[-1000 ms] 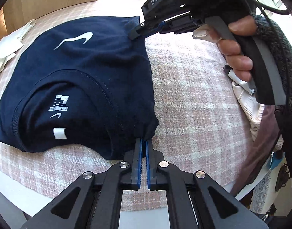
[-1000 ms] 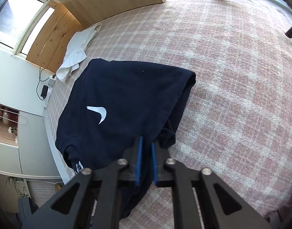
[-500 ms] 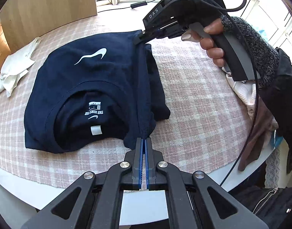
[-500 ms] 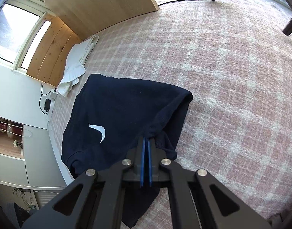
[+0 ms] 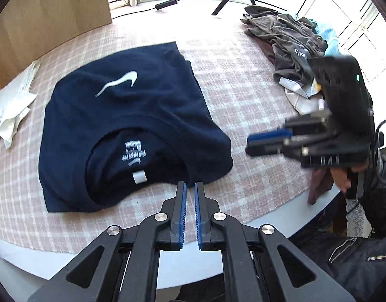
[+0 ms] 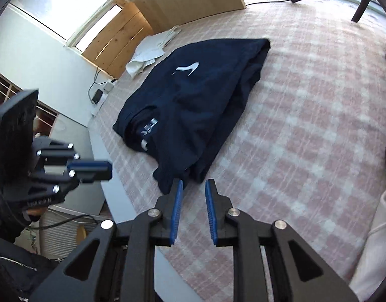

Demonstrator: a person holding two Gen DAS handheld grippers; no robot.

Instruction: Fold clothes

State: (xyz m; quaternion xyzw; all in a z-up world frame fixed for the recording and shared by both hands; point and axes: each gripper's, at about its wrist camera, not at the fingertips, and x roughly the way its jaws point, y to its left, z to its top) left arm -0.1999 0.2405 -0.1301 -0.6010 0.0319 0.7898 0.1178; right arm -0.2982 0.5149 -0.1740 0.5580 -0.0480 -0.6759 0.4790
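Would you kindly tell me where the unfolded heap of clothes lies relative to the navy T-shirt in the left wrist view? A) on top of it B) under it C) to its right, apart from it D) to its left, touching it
C: the heap of clothes lies right of the navy T-shirt, with bare checked cloth between them.

- The black left gripper with blue pads points steeply down; its jaws have just been opening, a narrow gap with nothing between.
- The black right gripper with blue pads angles down, jaws just opening, wider, empty.
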